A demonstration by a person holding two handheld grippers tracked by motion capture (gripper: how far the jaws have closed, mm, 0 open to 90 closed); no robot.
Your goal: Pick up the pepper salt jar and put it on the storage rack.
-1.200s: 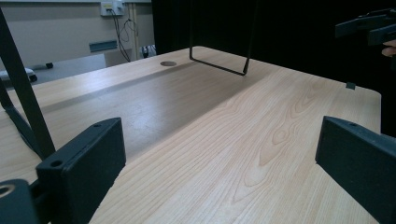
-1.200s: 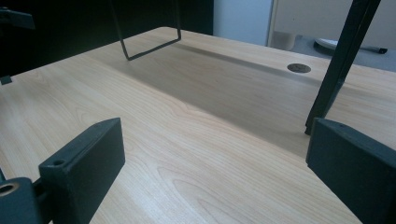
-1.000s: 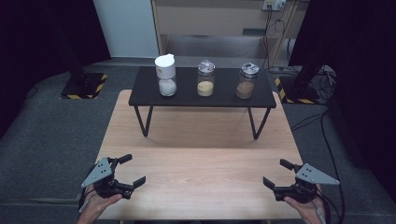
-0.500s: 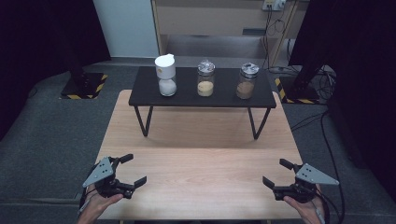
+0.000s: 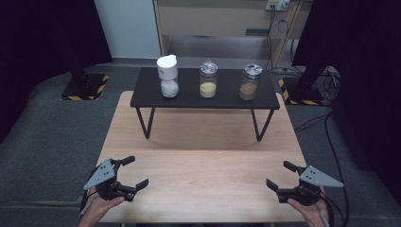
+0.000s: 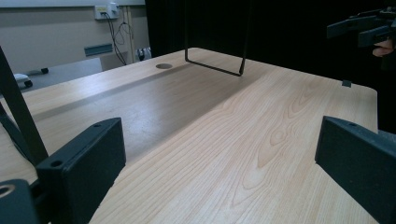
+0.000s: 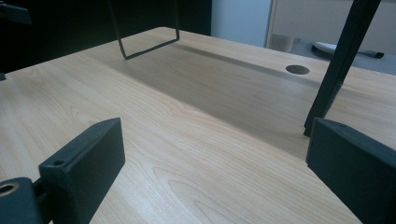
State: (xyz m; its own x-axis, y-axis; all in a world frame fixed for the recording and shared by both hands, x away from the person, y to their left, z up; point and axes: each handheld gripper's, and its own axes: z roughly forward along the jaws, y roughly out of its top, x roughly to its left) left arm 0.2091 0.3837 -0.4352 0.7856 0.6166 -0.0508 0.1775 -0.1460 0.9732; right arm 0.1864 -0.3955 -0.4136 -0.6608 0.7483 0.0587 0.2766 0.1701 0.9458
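Item: I am holding the left gripper and right gripper at the table's near corners, jaws apart, empty; 3 jars are standing well apart on the black shelf.

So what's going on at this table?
A person holds a left gripper and a right gripper low over the near edge of a wooden table, both with jaws open and gripping nothing. Farther back, a black stand carries a white-lidded jar, a jar of yellowish grains and a jar of brown powder, all untouched.
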